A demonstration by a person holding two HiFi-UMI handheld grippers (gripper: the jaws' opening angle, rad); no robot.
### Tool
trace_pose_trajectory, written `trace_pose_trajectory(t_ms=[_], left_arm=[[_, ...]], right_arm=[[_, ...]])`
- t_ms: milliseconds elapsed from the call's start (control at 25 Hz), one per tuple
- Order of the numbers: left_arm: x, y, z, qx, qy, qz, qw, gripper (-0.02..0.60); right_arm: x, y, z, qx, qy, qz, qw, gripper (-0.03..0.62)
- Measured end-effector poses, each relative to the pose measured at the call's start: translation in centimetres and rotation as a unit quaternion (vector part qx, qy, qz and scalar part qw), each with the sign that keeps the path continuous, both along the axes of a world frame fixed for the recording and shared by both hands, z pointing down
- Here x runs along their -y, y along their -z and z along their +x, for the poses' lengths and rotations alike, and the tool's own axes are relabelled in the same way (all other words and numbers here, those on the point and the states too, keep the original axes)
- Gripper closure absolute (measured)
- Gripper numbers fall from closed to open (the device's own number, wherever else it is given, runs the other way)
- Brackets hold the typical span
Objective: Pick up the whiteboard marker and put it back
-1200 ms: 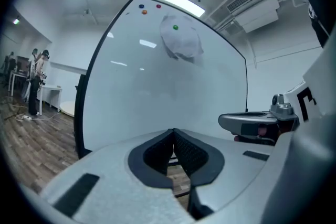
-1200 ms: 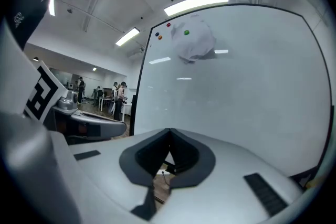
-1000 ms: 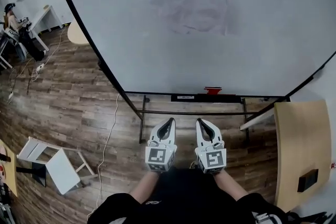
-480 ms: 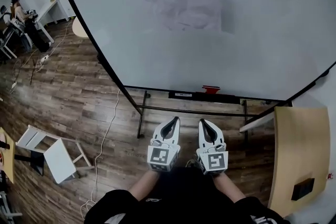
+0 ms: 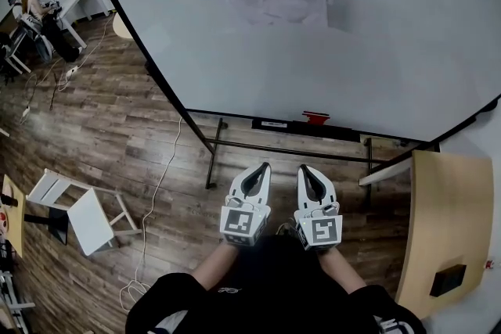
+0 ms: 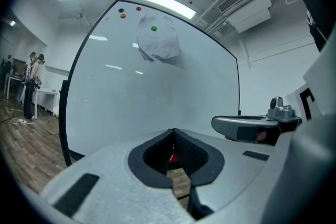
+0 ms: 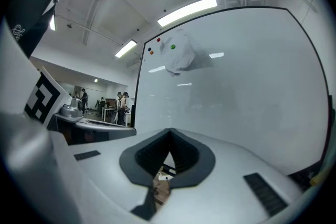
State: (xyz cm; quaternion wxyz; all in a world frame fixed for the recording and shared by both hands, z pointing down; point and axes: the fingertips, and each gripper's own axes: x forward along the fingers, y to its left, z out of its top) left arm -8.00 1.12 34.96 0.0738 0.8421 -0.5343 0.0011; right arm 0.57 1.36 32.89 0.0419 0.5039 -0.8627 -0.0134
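Head view: left gripper (image 5: 264, 167) and right gripper (image 5: 303, 168) sit near the body. The red thing (image 5: 316, 118), probably the marker, lies far ahead on the whiteboard (image 5: 329, 51) tray (image 5: 274, 123).
Left gripper view: tips together, empty.
Right gripper view: likewise.
Step closer and open one gripper before reaching.

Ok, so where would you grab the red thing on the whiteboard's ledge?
Probably its middle, coming level from the front: the red thing sits on the ledge with the whiteboard right behind, so only front and top look free. Its shape is too small to tell.
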Motion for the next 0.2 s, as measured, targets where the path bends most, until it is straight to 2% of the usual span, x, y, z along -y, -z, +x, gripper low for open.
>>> trace_pose_trajectory(t_ms=[200], left_arm=[[1.2,0.5,1.3,-0.019,0.01,0.008,0.9997,0.575]], right_arm=[[1.7,0.5,1.0,-0.008,0.01,0.023,1.0,0.592]])
